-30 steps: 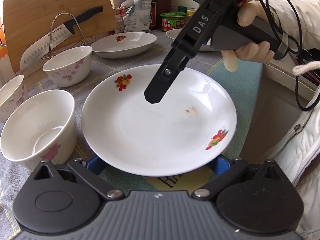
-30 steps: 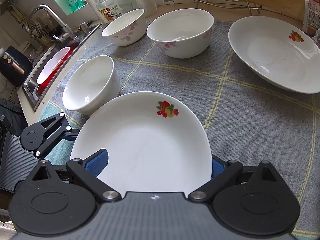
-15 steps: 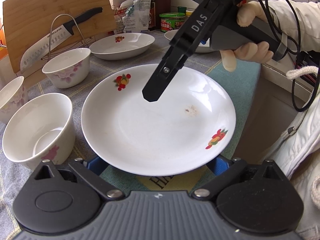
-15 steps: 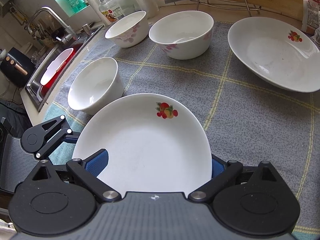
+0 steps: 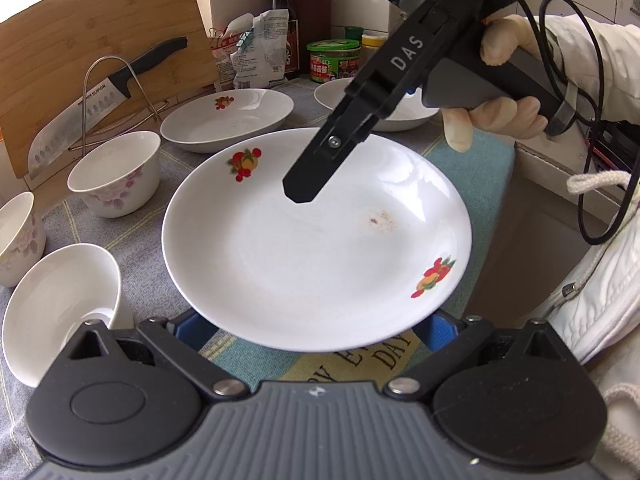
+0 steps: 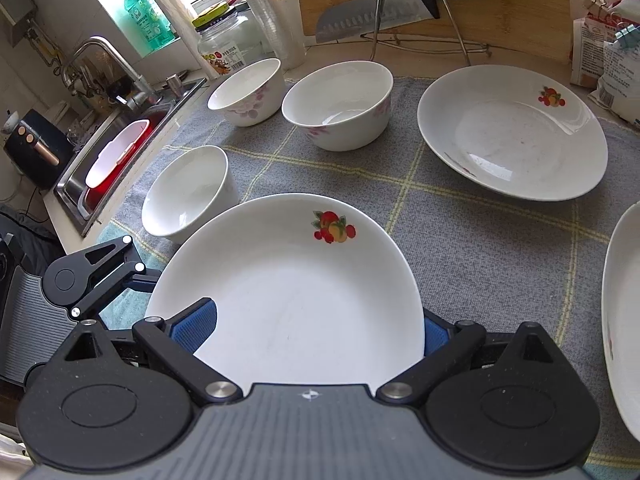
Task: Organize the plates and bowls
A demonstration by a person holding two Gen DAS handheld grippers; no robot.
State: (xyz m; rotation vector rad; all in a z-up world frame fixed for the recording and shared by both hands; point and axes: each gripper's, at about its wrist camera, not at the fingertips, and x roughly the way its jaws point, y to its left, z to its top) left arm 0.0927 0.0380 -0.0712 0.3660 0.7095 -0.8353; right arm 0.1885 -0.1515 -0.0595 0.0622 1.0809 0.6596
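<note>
Left wrist view shows the fruit-print plate (image 5: 312, 240) between the two claws: the left claw (image 5: 316, 326) has its blue pads spread either side of the near rim, which sits over them rather than between them, so it does not look pinched from this side. The right claw (image 6: 312, 330) reaches in from the far side, and from the right wrist view the plate rim runs between its blue pads; it looks to be pinching the rim, one finger above the dish and one below. The plate seems raised off the grey checked cloth (image 6: 480, 248) at its near side, though how far I cannot tell. As I judge it, the step is carrying this plate to stack on another plate (image 6: 512, 132) at the back, near the knife rack (image 6: 416, 12). To do that well, keep the grip deep on the rim, hold the plate level, and lower it centred so the rims nest instead of clinking. A plain white bowl (image 6: 188, 192) stands just beside the plate's left edge, and two flowered bowls (image 6: 338, 102) stand farther back, so that side is tight. Open cloth lies between the held plate and the back plate. The table edge and sink (image 6: 116, 152) are close on the left.
</note>
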